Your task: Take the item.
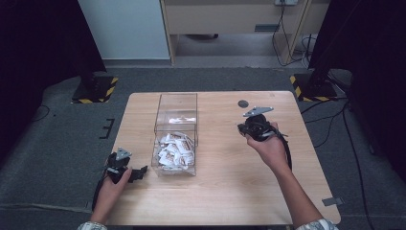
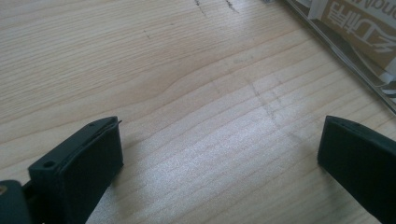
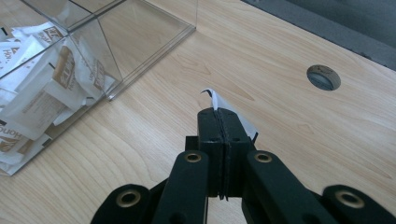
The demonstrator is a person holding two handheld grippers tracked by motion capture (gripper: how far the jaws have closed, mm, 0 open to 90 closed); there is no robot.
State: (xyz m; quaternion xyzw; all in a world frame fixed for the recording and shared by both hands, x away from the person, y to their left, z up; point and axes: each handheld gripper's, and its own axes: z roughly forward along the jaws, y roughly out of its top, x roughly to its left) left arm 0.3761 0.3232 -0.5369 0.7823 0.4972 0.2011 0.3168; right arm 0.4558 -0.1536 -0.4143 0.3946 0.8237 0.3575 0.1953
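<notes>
Pale wood-grain desk [image 1: 230, 191]; clear box [image 1: 176, 108] of white-and-tan printed sachets [image 1: 174, 151]; black grippers, the right gripper [image 3: 219, 112] pinching a white sachet [image 3: 215, 98]

Clear box [image 1: 175, 136] of sachets [image 1: 175, 151] on table [image 1: 225, 191]; left gripper [image 1: 125, 168] beside box at table's left edge; right gripper [image 1: 256, 125] well right of box.
</notes>
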